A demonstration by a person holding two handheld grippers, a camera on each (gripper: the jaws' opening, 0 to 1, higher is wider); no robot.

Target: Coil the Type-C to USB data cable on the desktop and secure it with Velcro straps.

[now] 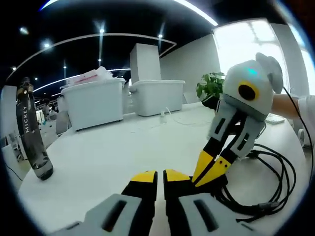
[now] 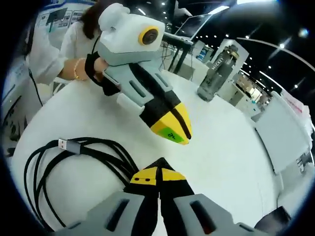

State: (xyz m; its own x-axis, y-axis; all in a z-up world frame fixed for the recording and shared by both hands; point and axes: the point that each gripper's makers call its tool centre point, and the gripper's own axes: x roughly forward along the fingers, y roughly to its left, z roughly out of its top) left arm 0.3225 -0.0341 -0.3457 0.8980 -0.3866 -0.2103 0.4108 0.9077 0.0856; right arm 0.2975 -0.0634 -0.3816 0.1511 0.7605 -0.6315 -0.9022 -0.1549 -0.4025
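So I'm pinching the coiled cable point(image 2: 74, 162) with my right gripper point(image 2: 158, 173), jaws together on the loops, on the white desk point(image 2: 231, 147). Left gripper point(image 1: 160, 177) is looking closed and empty. Coiling's basically done; I'm not seeing the Velcro strap on it yet.

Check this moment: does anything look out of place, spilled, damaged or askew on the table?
Nothing stands out. The black cable lies in loose loops on the white table, not yet strapped. A bottle stands upright near the table's edge. Both grippers, left and right, have their jaws together near the cable.
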